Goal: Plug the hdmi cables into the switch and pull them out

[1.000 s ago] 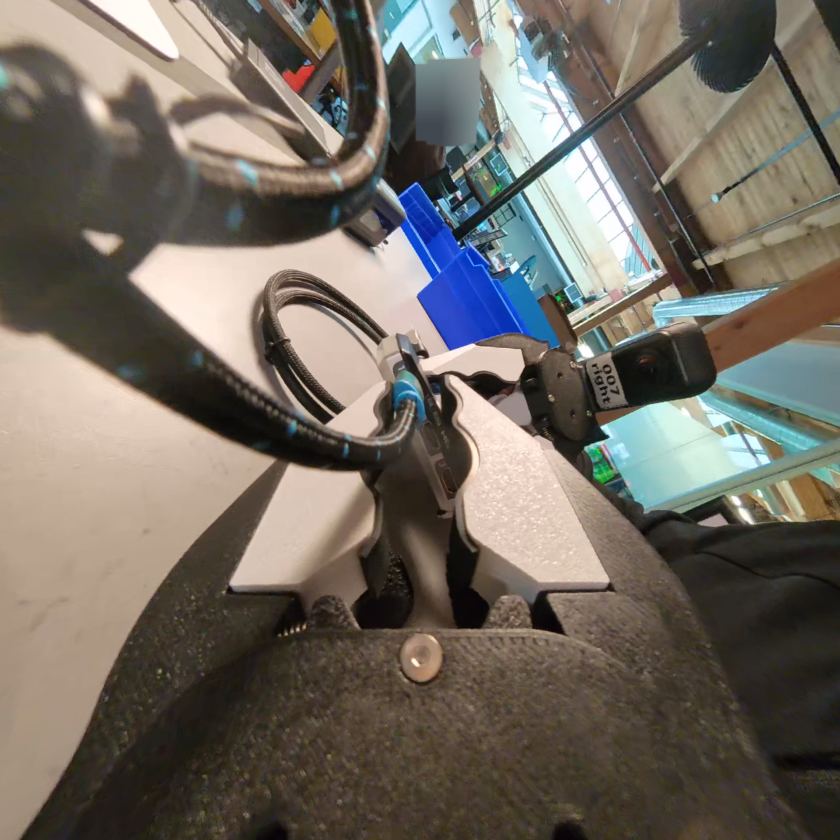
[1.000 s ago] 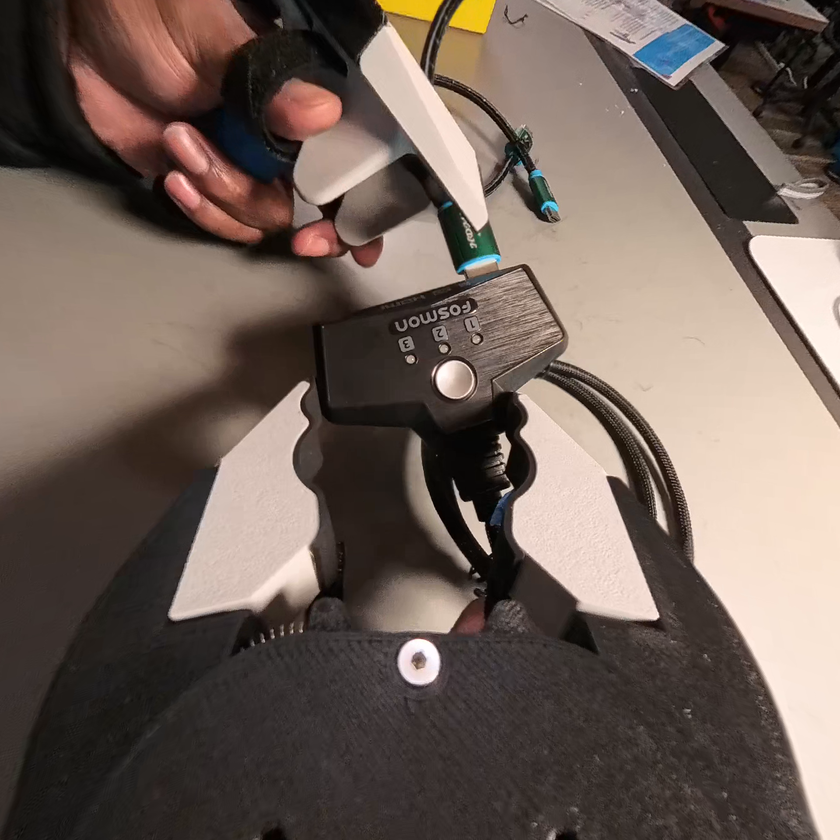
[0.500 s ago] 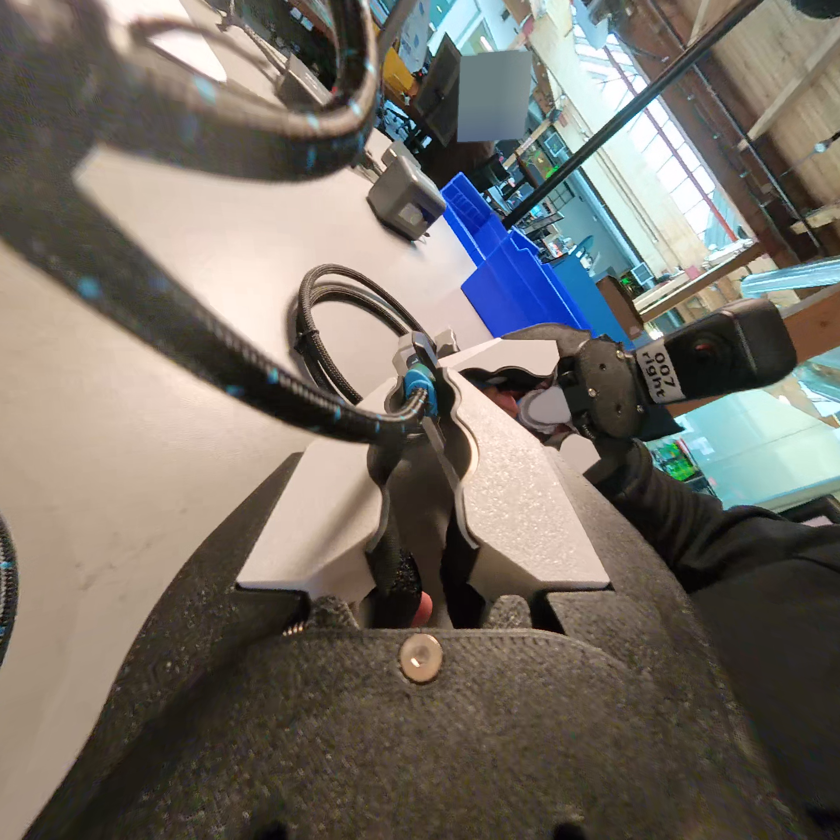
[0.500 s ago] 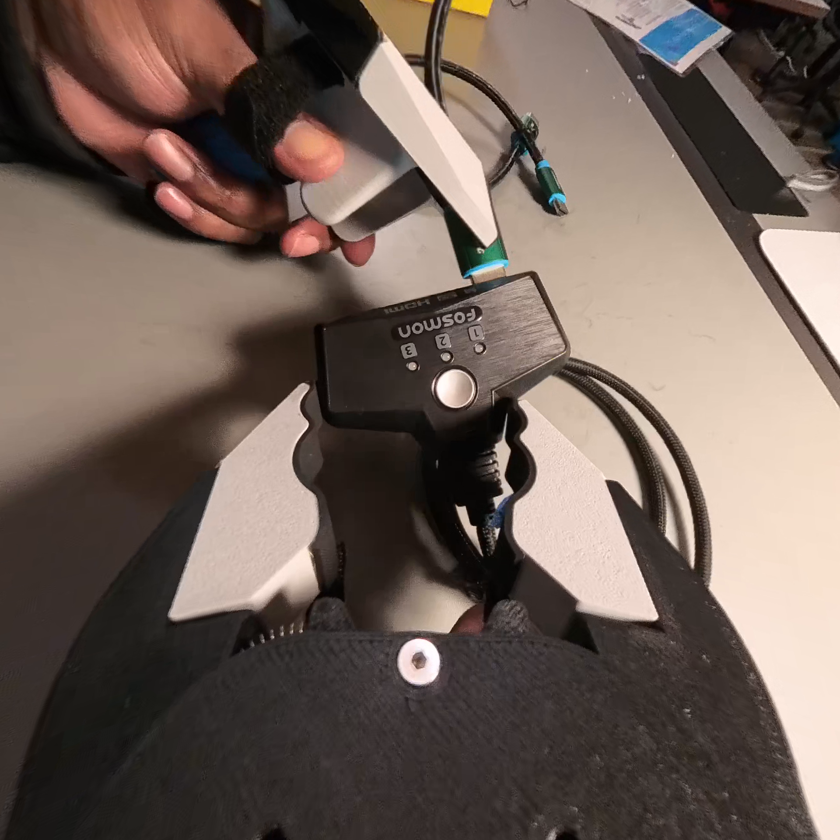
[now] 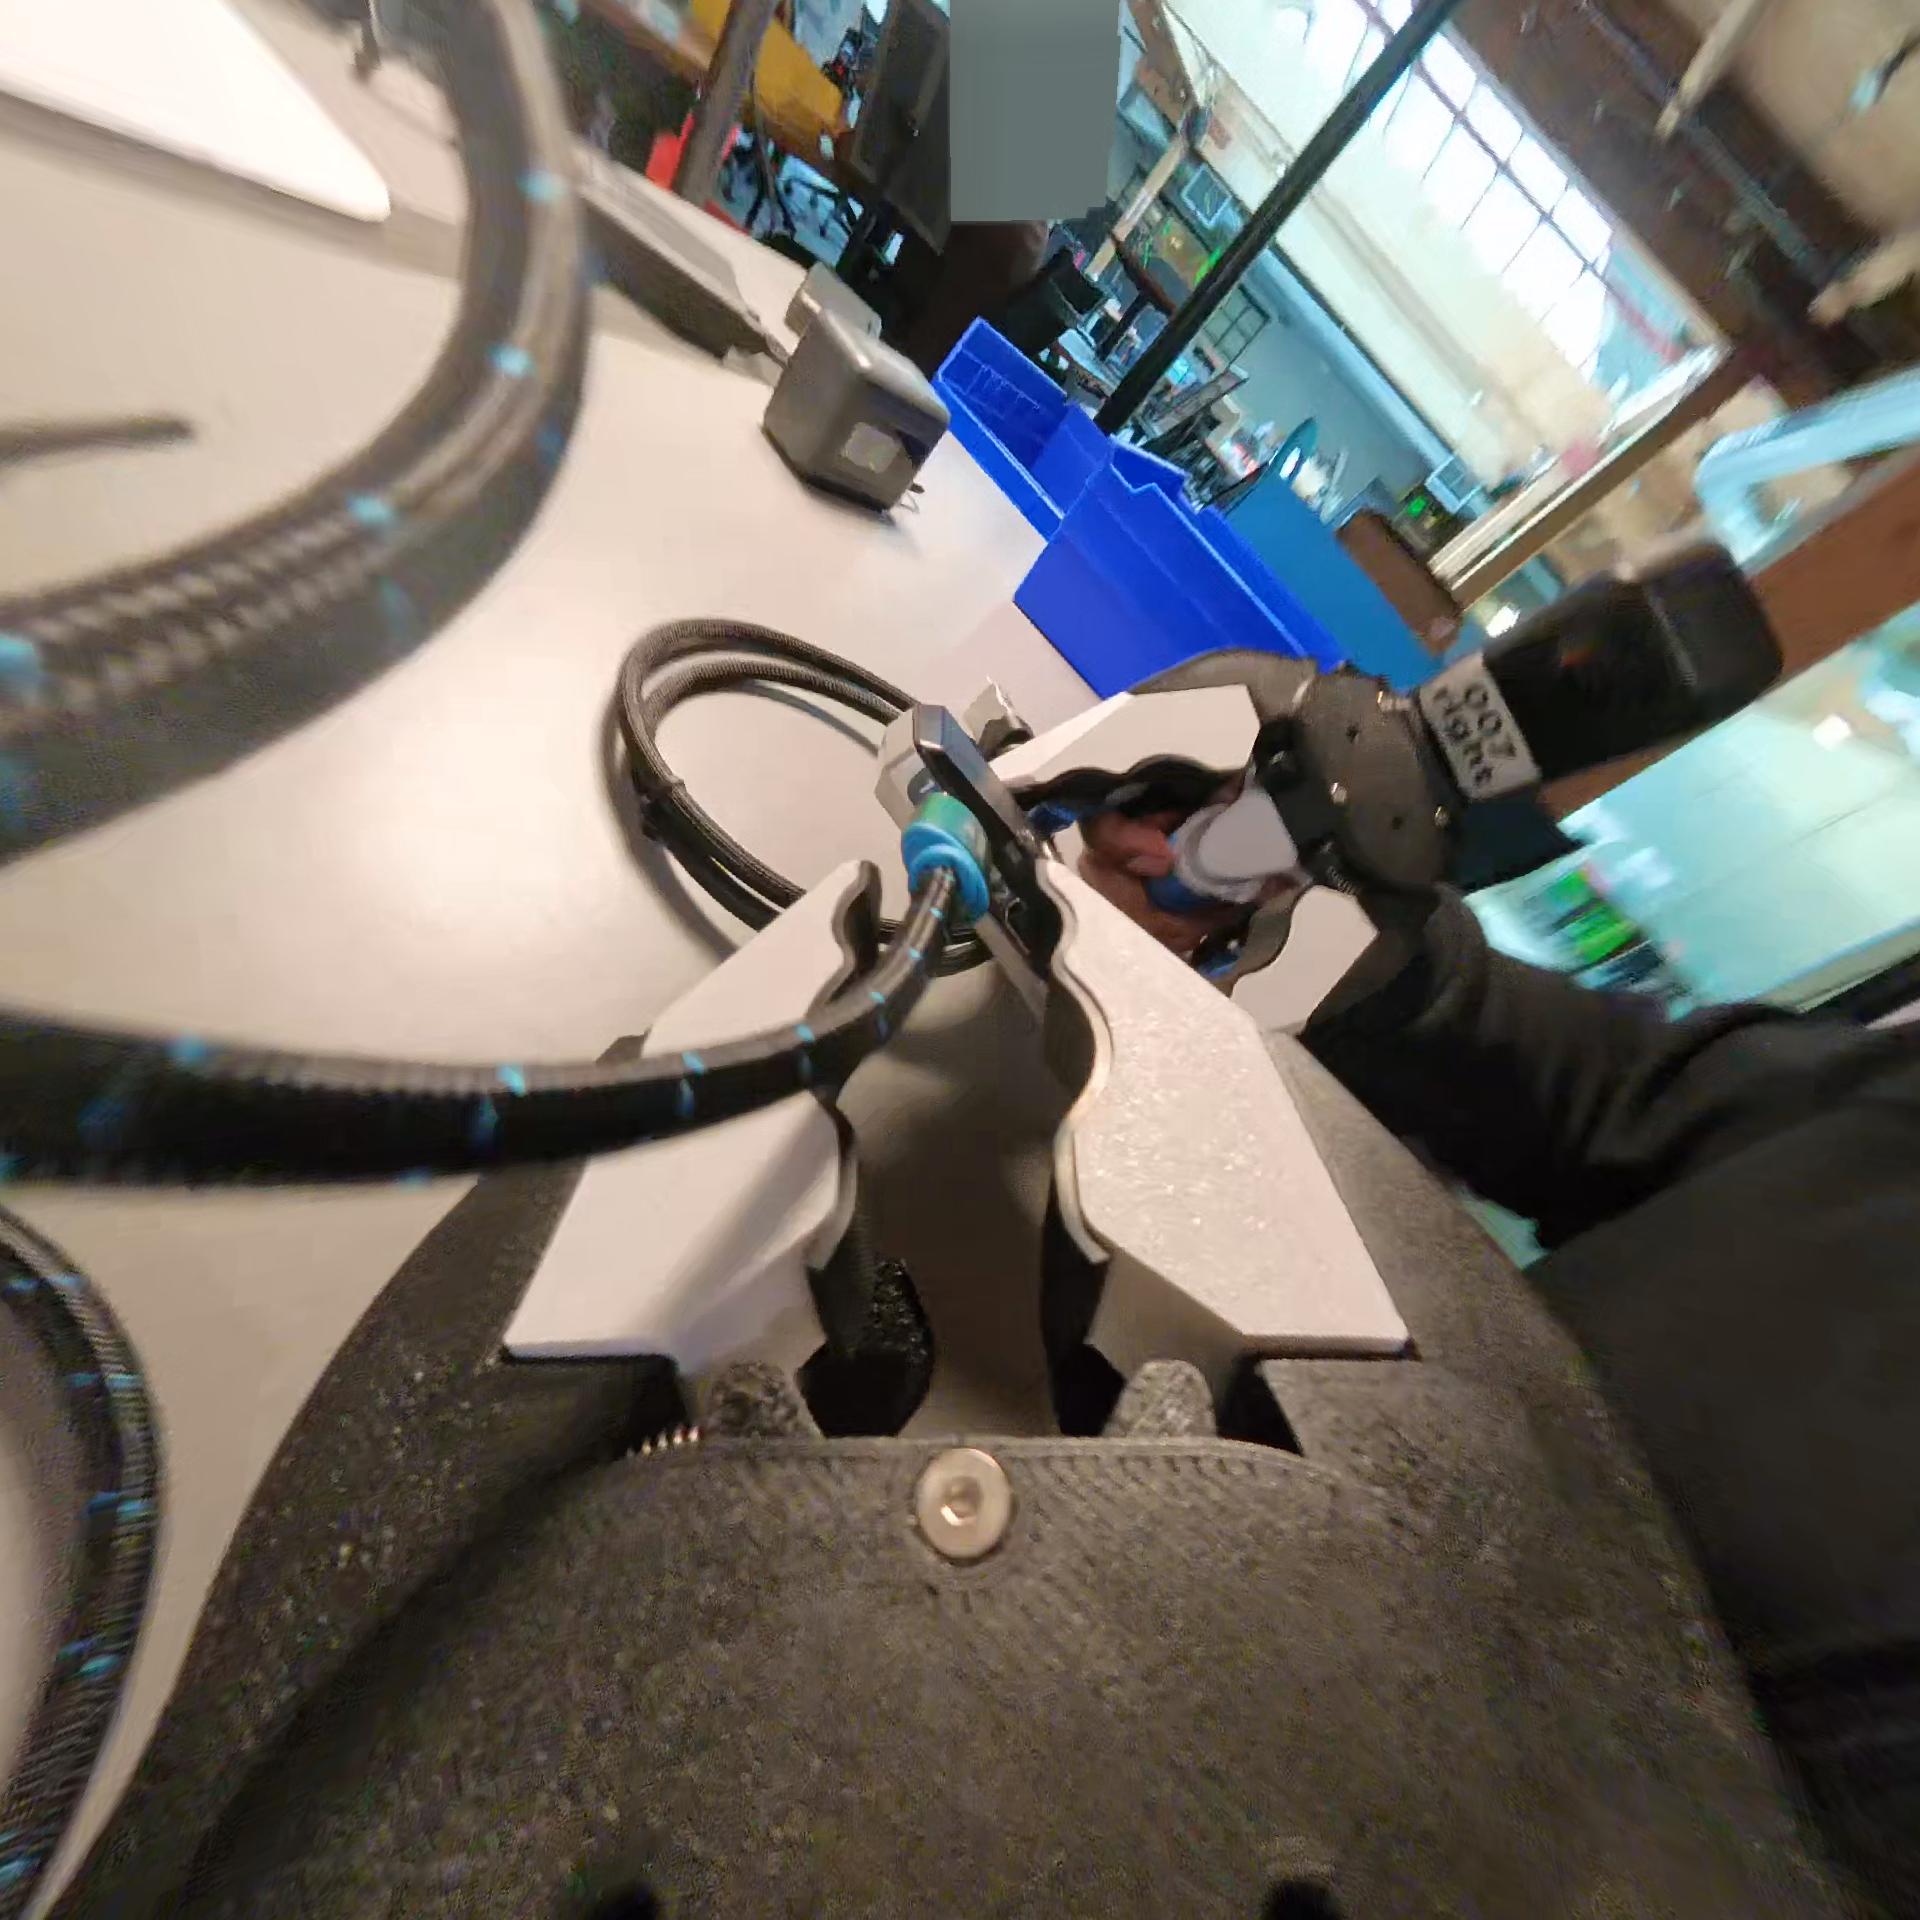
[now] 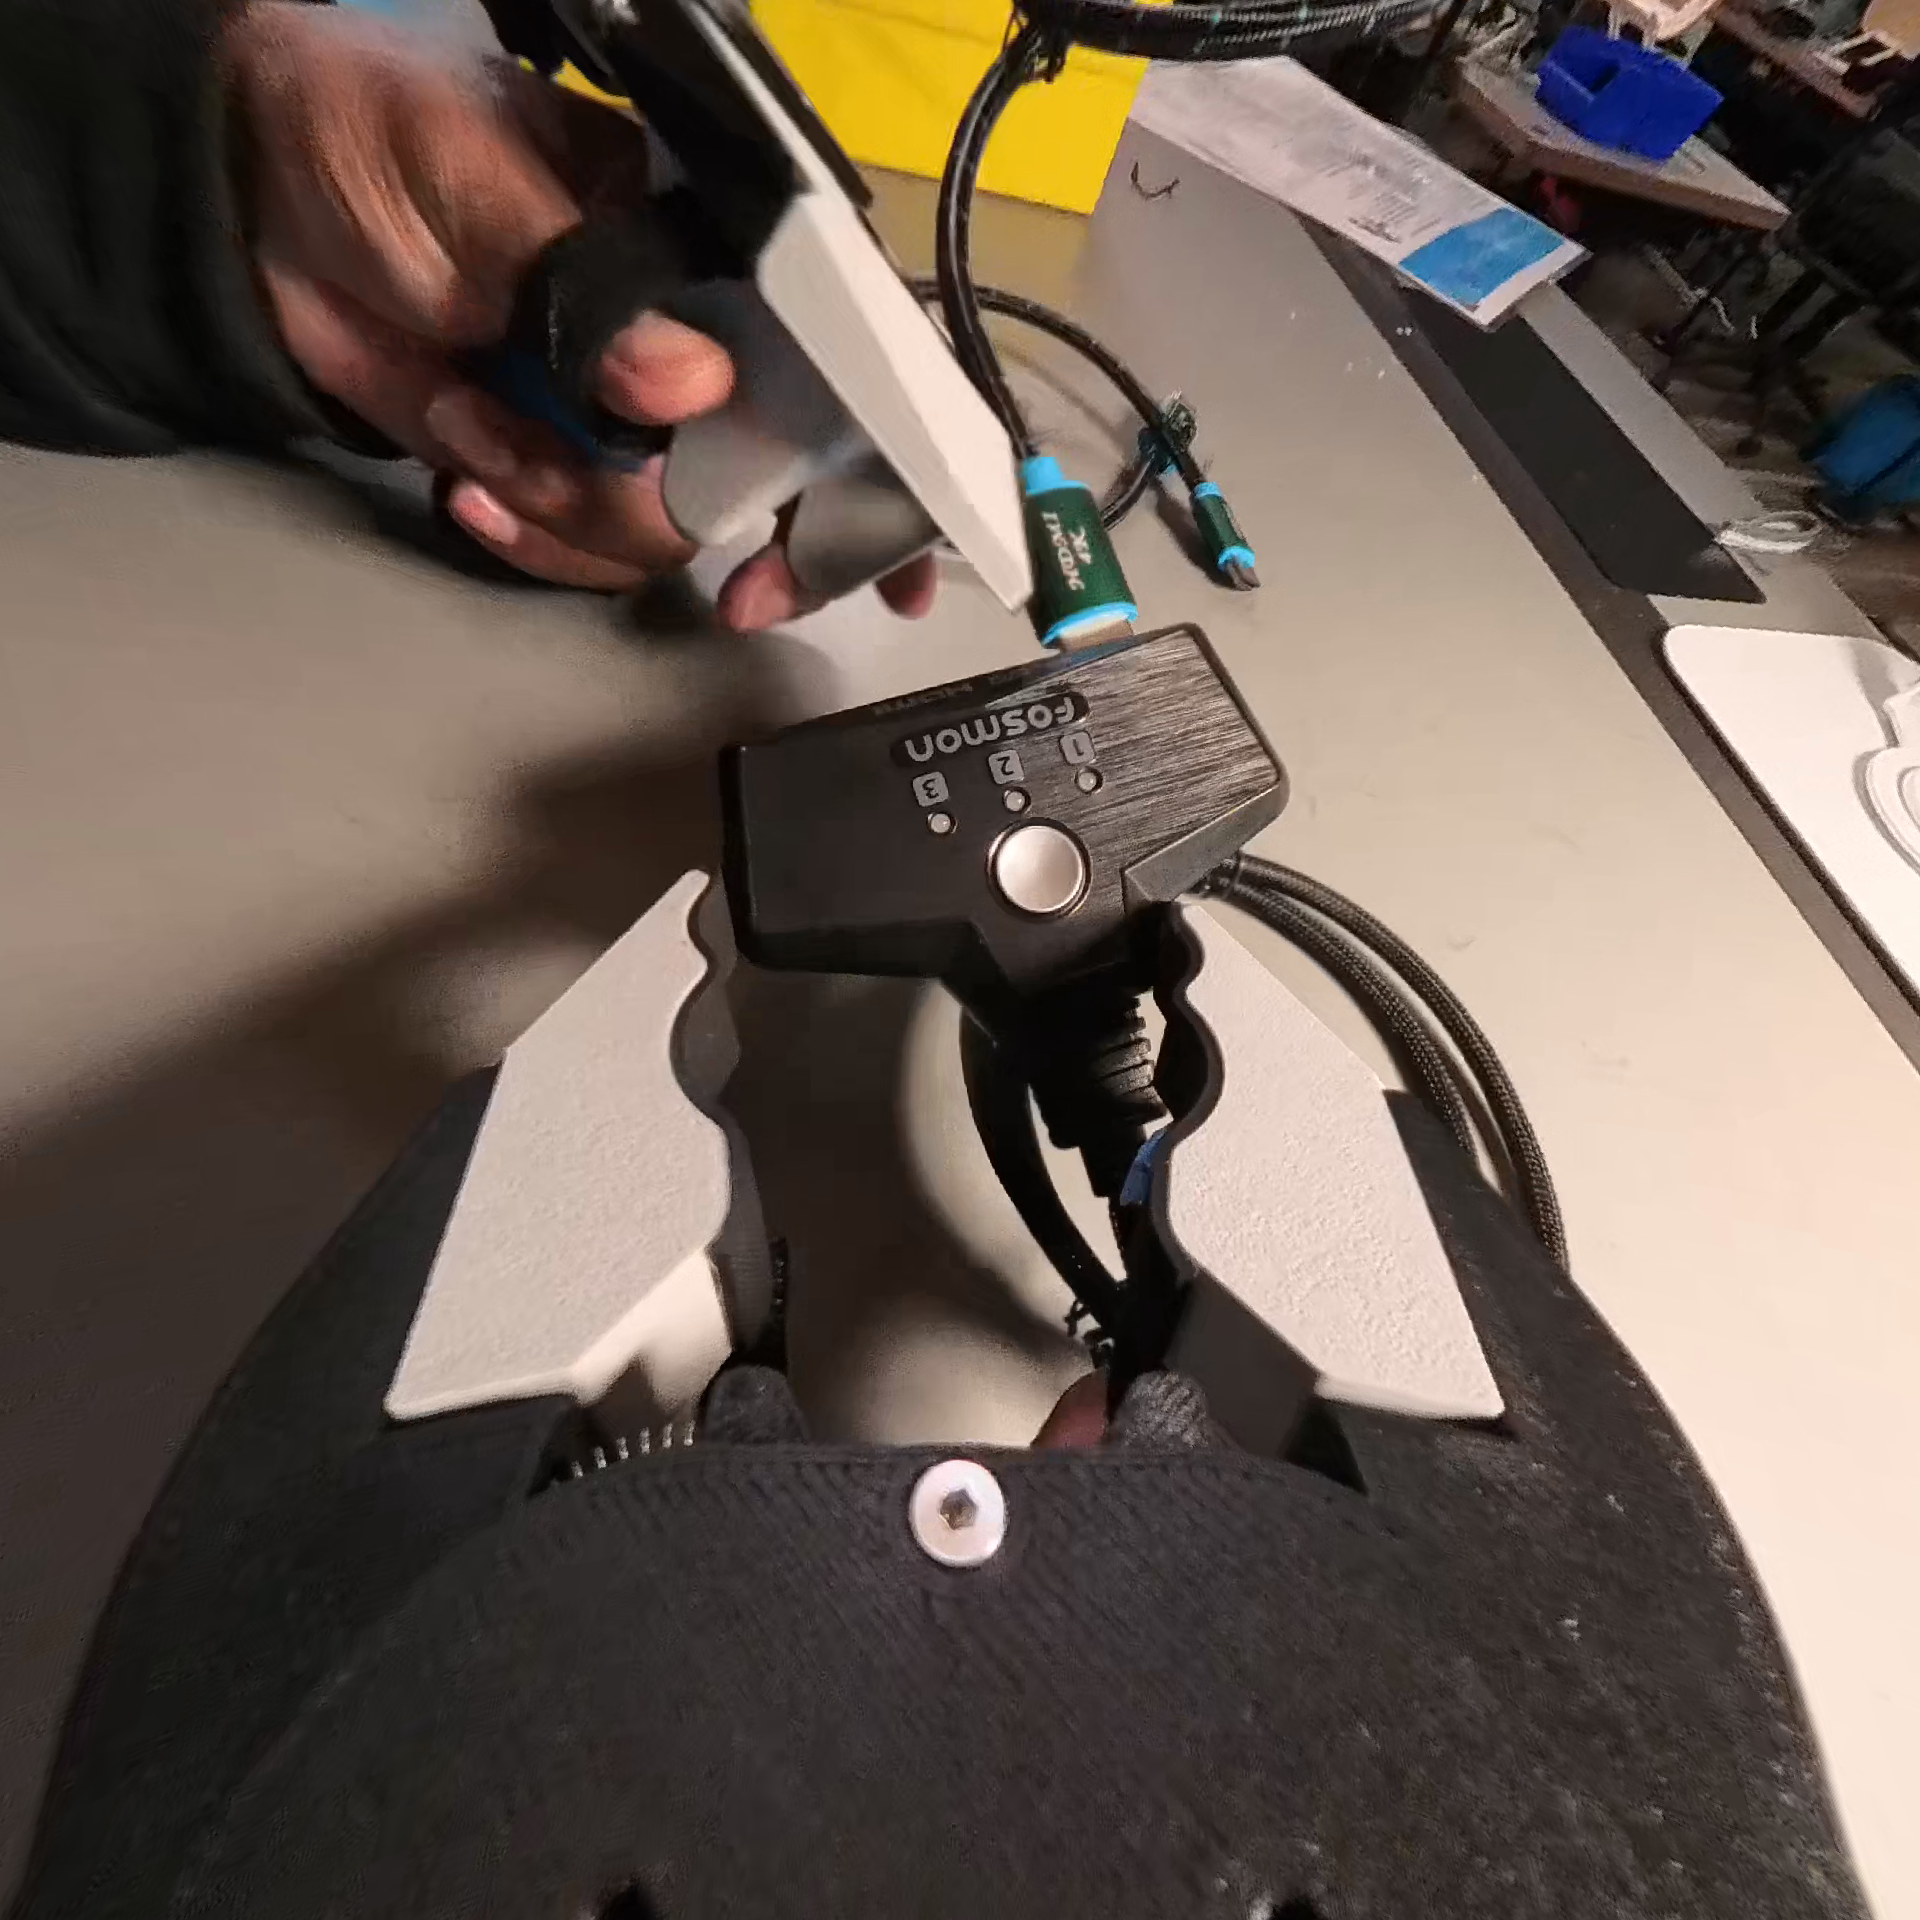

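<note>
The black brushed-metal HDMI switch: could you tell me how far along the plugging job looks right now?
In hand: the right tool grips the black brushed-metal HDMI switch at its cable neck, and the left tool holds the green, blue-trimmed HDMI plug with its tip at the switch's far edge; whether it is seated I cannot tell. Left: a second green plug lies loose on the grey table.

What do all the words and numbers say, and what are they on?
I don't read writing out; here is where it stands.
Black switch: pale print and small number marks on top.
Green plug: pale lettering along its side.
White sticker: dark print.
Paper sheet: too small to read.
</note>
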